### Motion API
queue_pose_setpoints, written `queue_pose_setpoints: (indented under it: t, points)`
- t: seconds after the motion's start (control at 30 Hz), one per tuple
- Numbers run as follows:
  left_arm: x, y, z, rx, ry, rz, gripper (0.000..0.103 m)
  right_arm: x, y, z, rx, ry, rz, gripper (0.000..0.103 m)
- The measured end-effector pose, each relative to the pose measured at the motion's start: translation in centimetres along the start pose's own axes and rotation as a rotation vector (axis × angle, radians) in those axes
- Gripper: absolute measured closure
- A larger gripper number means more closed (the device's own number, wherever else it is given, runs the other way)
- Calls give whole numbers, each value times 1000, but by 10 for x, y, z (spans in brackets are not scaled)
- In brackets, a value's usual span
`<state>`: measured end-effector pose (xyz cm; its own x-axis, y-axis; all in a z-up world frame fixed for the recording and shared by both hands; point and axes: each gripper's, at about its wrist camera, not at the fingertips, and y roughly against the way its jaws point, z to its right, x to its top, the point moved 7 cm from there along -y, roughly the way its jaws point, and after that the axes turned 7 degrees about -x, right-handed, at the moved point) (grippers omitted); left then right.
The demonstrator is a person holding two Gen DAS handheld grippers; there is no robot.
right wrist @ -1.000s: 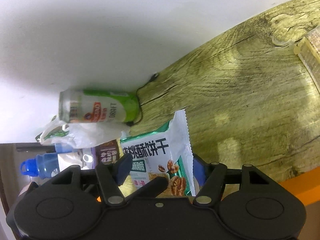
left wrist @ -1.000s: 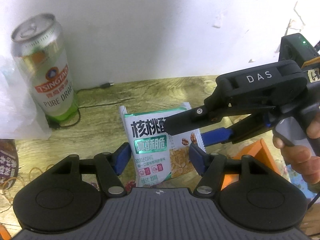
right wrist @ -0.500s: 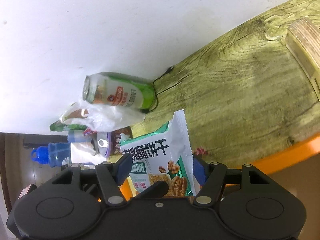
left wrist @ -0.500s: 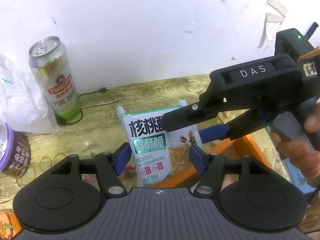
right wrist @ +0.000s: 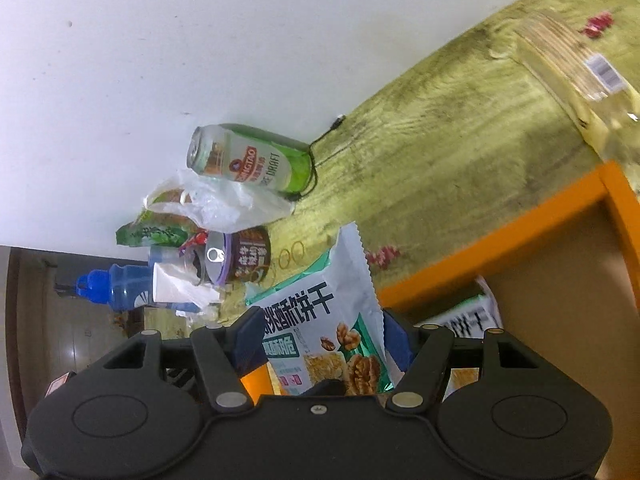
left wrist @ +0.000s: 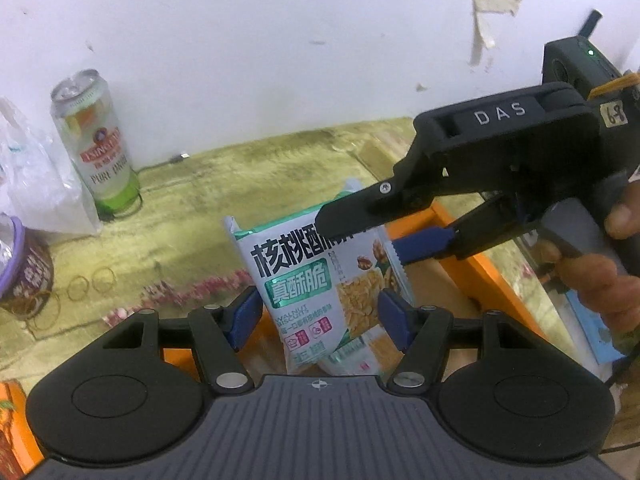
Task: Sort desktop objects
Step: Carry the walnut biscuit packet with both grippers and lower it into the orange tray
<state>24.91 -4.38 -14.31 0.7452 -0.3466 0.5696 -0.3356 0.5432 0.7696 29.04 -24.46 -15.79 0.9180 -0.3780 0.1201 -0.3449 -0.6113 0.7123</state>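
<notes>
A white and green walnut biscuit packet (left wrist: 304, 276) hangs upright in the air, held by both grippers. My left gripper (left wrist: 319, 316) has its blue pads pressed on the packet's two sides low down. My right gripper (left wrist: 360, 234) comes in from the right, held by a hand (left wrist: 592, 280), and clamps the packet's upper right edge. The right wrist view has the same packet (right wrist: 320, 320) between the right gripper's (right wrist: 322, 338) blue pads. Below it lies an orange-rimmed box (right wrist: 500, 248) with a second similar packet (right wrist: 468, 320) inside.
A green and silver beer can (left wrist: 98, 140) stands by the white wall at the left, with a thin cable beside it. A clear plastic bag (left wrist: 32, 184), a purple-lidded cup (left wrist: 24, 268) and rubber bands (left wrist: 92, 284) lie left. A blue bottle (right wrist: 116, 284) and a clear tub (right wrist: 572, 76) also show.
Both grippers carried the packet together to the right and upward. It now hangs over the orange box, and the can has fallen further away to the left.
</notes>
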Motion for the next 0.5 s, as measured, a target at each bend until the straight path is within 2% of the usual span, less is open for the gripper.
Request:
queue_pose_setpoints:
  t: [0.23,0.5]
  points:
    - [-28,-11,24,-17,-48,-42,39,-23,8,23,-15,-5,1,40]
    - [-59,-23,40,-44,-61,-111,39,-52,3,47,-29,-38,-43,40]
